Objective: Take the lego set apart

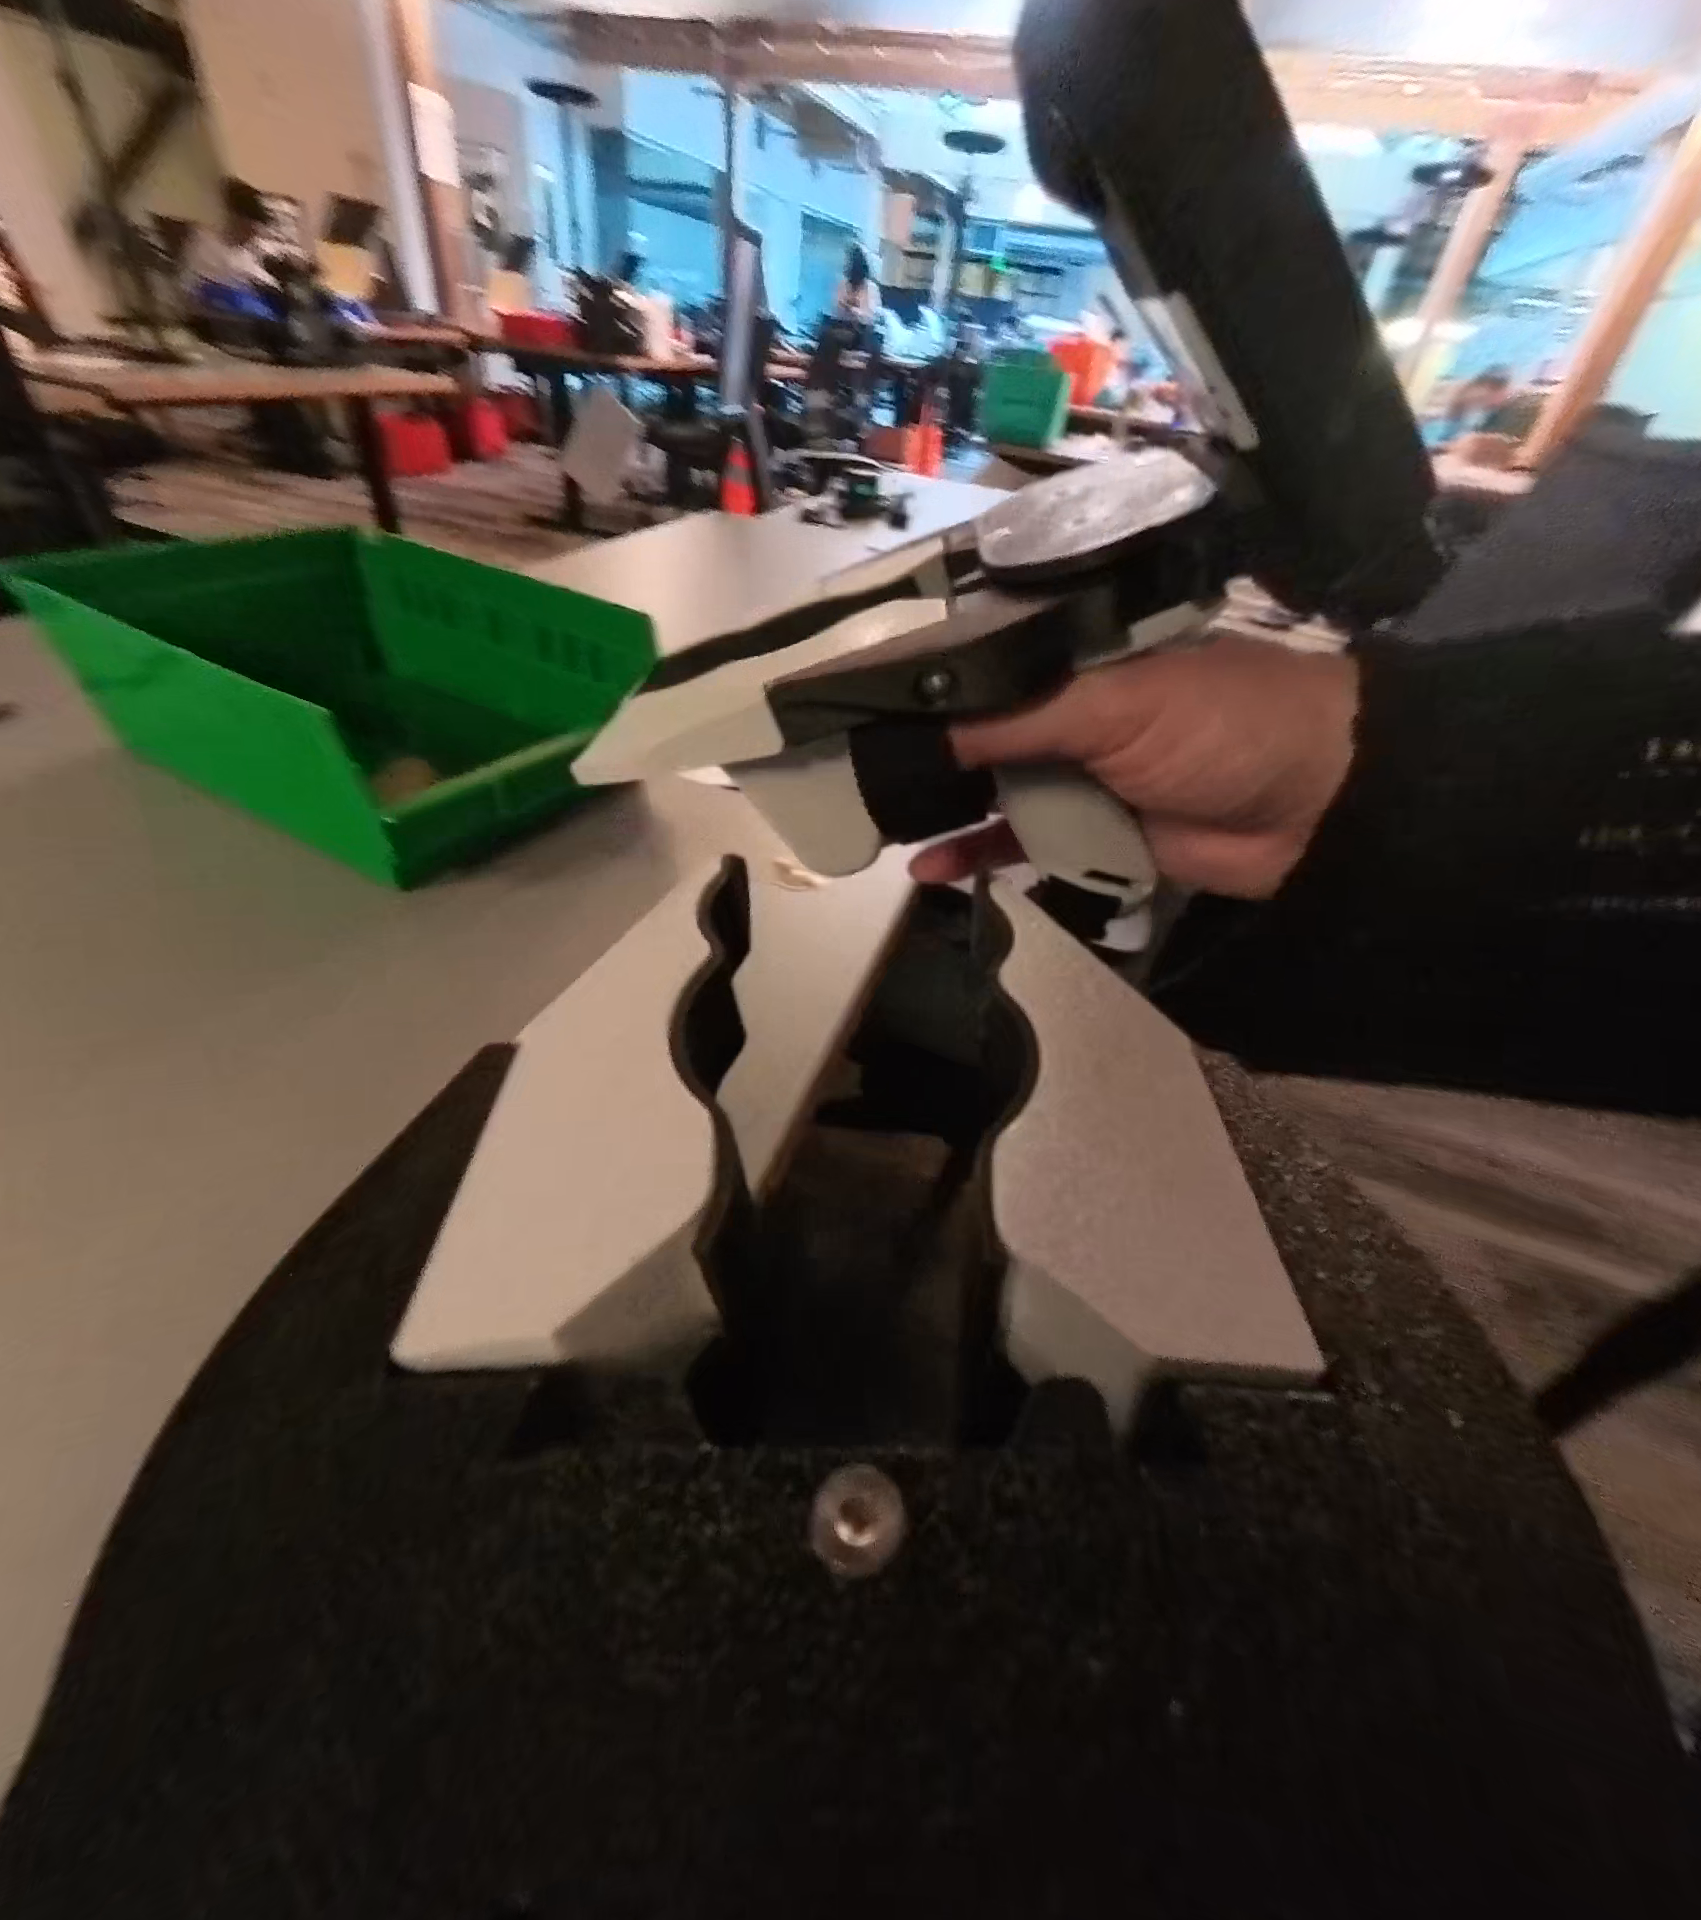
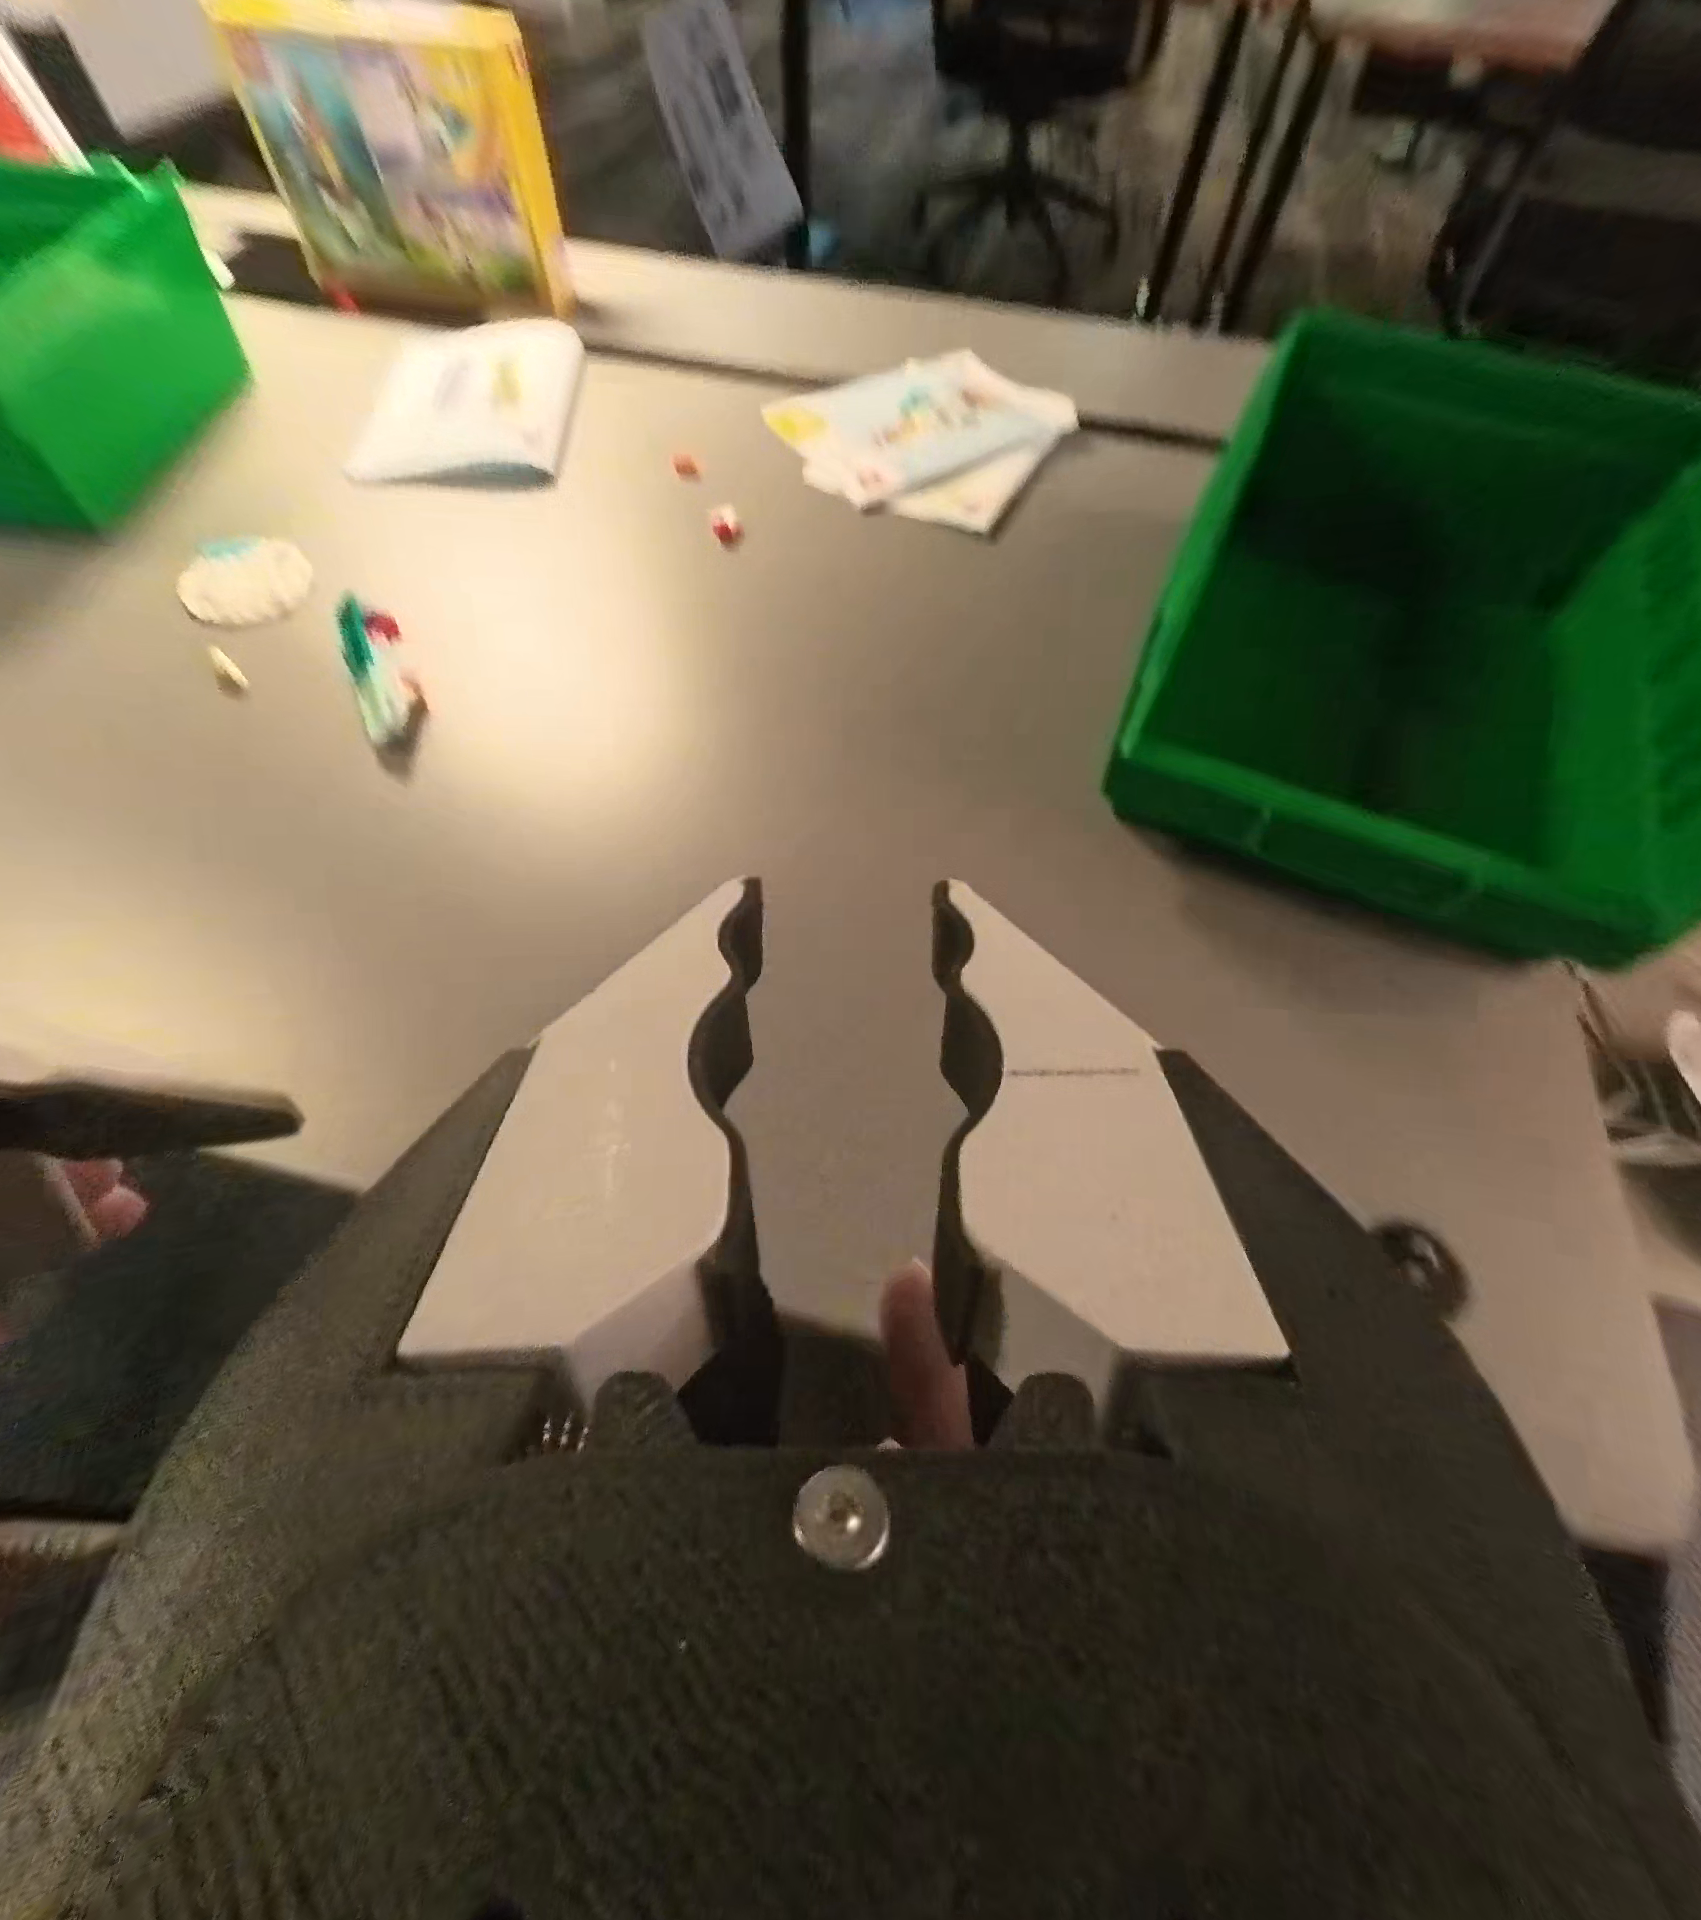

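a: since both views are blurry, quick pass. right gripper (image 2: 846, 894) is released, nothing between the fingers, hovering over the grey tabletop (image 2: 721, 727).
b: left gripper (image 1: 867, 894)?
a: also spread apart and holding nothing; it sits off the tabletop edge, with the right one crossing just ahead of it in that view.
b: where's the lego?
a: small teal-and-white lego piece (image 2: 378, 675) lies flat on the tabletop, well ahead and left of the right gripper. round white plate (image 2: 243, 582) just beside it, two tiny red bits (image 2: 726, 523) farther back. green bin (image 2: 1448, 644) to the right, another green bin (image 2: 46, 343) far left.
b: handling?
a: my guess: light, rigid, slick plastic, will skate if nudged. pinch the long sides of the teal piece with one gripper, pry with the other. tiny bits could pop off.
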`<state>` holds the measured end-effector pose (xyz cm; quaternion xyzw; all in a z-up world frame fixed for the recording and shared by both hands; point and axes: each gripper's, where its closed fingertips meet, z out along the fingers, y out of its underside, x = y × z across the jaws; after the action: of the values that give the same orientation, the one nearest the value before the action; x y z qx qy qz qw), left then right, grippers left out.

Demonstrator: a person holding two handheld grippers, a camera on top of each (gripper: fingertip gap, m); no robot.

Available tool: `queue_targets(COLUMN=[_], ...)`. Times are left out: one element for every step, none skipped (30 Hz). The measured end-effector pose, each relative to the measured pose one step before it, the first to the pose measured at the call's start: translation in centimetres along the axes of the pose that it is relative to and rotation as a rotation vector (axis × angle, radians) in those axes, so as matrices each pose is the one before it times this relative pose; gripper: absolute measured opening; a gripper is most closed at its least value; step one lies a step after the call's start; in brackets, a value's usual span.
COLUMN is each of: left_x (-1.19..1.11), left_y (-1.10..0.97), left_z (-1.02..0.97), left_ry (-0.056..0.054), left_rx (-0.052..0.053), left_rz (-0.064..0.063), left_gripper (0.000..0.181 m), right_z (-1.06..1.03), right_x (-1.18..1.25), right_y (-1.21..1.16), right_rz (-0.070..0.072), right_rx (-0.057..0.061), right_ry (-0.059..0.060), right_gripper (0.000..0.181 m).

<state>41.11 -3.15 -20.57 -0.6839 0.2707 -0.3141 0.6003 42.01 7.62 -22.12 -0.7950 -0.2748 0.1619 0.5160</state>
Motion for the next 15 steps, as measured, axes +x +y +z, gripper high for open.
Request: queue_targets(left_x=[-1.077, -1.283, -1.397, -1.554, -1.698, -1.780, -1.784, -1.729, -1.669, -1.577, -1.468, -1.309, -1.067, -0.837, -0.750], left_y=[-0.314, -0.295, -0.253, -0.238, -0.182, -0.134, -0.058, 0.049, 0.153, 0.270, 0.347, 0.356, 0.330, 0.305, 0.239], left_z=[-0.362, -0.502, -0.597, -0.690, -0.744, -0.787, -0.799, -0.843, -0.879, -0.924, -0.928, -0.935, -0.940, -0.953, -0.943], left_ry=[-0.0491, -0.0499, -0.0468, -0.0496, -0.0552, -0.0588, -0.0601, -0.0590, -0.0587, -0.0581, -0.0549, -0.0492, -0.0376, -0.0285, -0.0280], left_rx=[0.0155, 0.0191, 0.0212, 0.0245, 0.0253, 0.0278, 0.0286, 0.0234, 0.0194, 0.0139, 0.0075, 0.0032, 0.0013, 0.0006, 0.0011], left_rz=[0.0272, 0.0261, 0.0230, 0.0223, 0.0215, 0.0206, 0.0186, 0.0146, 0.0139, 0.0127, 0.0113, 0.0097, 0.0104, 0.0133, 0.0141], left_gripper=[0.043, 0.044, 0.047, 0.050, 0.053, 0.056, 0.058, 0.061, 0.062, 0.063, 0.063, 0.063, 0.063, 0.063, 0.063], right_z=[0.624, 0.739, 0.841, 0.969, 1.021, 1.013, 0.950, 0.842, 0.727, 0.609, 0.458, 0.327, 0.170, 0.050, -0.077], right_x=[-0.331, -0.420, -0.452, -0.463, -0.618, -0.840, -1.014, -1.006, -0.974, -0.962, -0.914, -0.868, -0.821, -0.816, -0.777], right_y=[-0.783, -0.697, -0.642, -0.613, -0.601, -0.627, -0.504, -0.324, -0.094, 0.173, 0.347, 0.315, 0.242, 0.214, 0.175], right_rz=[-0.0022, -0.0097, -0.0148, -0.0140, -0.0119, -0.0057, -0.0011, -0.0010, -0.0019, -0.0013, -0.0012, -0.0020, -0.0019, -0.0012, 0.0011], right_rx=[0.0524, 0.0543, 0.0553, 0.0575, 0.0624, 0.0696, 0.0663, 0.0587, 0.0523, 0.0395, 0.0267, 0.0264, 0.0288, 0.0243, 0.0171], right_ry=[-0.0201, -0.0217, -0.0192, -0.0158, -0.0224, -0.0338, -0.0420, -0.0367, -0.0283, -0.0230, -0.0161, -0.0095, -0.0043, -0.0032, -0.0013], right_gripper=[0.032, 0.035, 0.039, 0.043, 0.050, 0.058, 0.063, 0.071, 0.080, 0.086, 0.088, 0.090, 0.091, 0.091, 0.091])
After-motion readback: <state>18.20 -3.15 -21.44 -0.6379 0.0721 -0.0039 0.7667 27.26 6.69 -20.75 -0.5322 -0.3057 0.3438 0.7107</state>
